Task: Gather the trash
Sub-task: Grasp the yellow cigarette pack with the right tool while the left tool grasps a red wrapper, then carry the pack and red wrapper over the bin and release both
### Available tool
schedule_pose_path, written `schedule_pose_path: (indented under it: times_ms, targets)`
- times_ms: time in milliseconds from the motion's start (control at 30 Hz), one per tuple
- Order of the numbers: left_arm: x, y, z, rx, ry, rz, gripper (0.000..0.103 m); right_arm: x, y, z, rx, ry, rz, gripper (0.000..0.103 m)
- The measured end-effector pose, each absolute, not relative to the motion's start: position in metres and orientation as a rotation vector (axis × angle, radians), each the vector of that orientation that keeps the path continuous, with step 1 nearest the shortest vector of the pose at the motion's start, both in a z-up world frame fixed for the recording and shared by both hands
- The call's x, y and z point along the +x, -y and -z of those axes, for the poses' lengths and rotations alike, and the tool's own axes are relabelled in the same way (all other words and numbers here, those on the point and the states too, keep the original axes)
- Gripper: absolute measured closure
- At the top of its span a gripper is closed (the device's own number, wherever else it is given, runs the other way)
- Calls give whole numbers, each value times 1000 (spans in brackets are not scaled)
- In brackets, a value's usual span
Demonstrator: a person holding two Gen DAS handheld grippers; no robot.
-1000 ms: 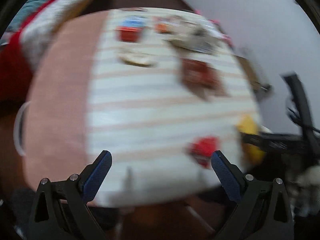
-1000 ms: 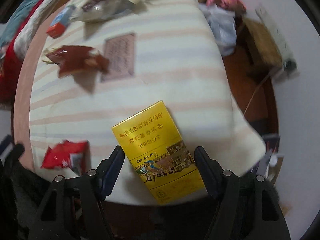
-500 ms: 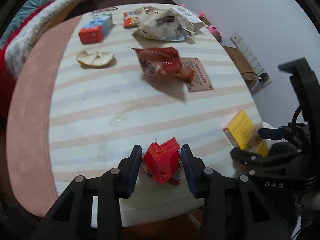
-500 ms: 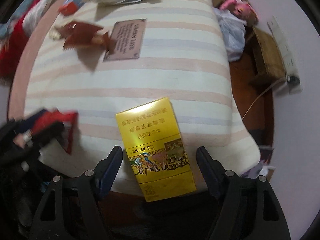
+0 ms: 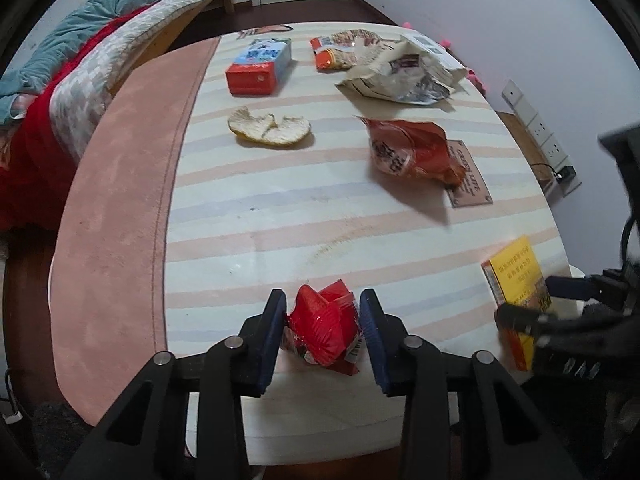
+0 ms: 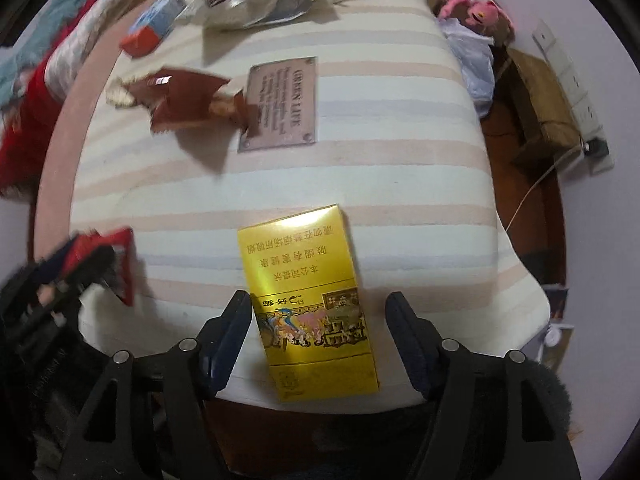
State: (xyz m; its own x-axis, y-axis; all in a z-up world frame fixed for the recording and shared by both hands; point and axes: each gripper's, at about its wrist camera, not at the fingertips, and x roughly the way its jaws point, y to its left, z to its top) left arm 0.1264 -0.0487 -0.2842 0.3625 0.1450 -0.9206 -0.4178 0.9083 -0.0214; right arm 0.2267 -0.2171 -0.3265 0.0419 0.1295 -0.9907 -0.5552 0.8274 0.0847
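My left gripper [image 5: 323, 322] is shut on a crumpled red wrapper [image 5: 324, 326] at the near edge of the striped table [image 5: 280, 208]. My right gripper [image 6: 318, 334] is open around a yellow cigarette box [image 6: 308, 300] lying flat at the table's near edge; its left finger is close to the box, the right finger stands apart. The box also shows in the left wrist view [image 5: 516, 276]. Farther back lie a brown-red snack bag [image 5: 412, 150], an orange peel [image 5: 270, 126], a red and blue carton [image 5: 260, 66] and a crumpled paper bag [image 5: 400, 74].
A metal plaque [image 6: 282, 104] is fixed on the table. A pink felt strip [image 5: 120, 208] runs along the table's left side. A bed [image 5: 80, 40] stands left. A pink toy [image 6: 468, 4], a plastic bag and a power strip [image 6: 572, 92] lie to the right of the table.
My left gripper came in over the red wrapper and closed on it. My right gripper narrowed around the yellow box, which stays on the table.
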Motion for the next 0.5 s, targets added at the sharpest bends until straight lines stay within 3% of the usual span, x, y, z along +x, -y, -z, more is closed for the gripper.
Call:
schedule_pose_path:
  times_ms: [100, 133, 300, 500]
  targets:
    - [125, 49, 281, -257, -1138, -371, 71, 214, 208, 329, -475, -1395, -526, 35]
    - [125, 50, 280, -248, -1134, -373, 73, 211, 207, 329, -496, -1379, -520, 44]
    - [121, 45, 266, -239, -1104, -373, 81, 205, 203, 315, -469, -1331, -536, 44]
    - [110, 22, 216, -277, -1001, -388, 81, 204, 195, 267, -389, -1237, -580, 44]
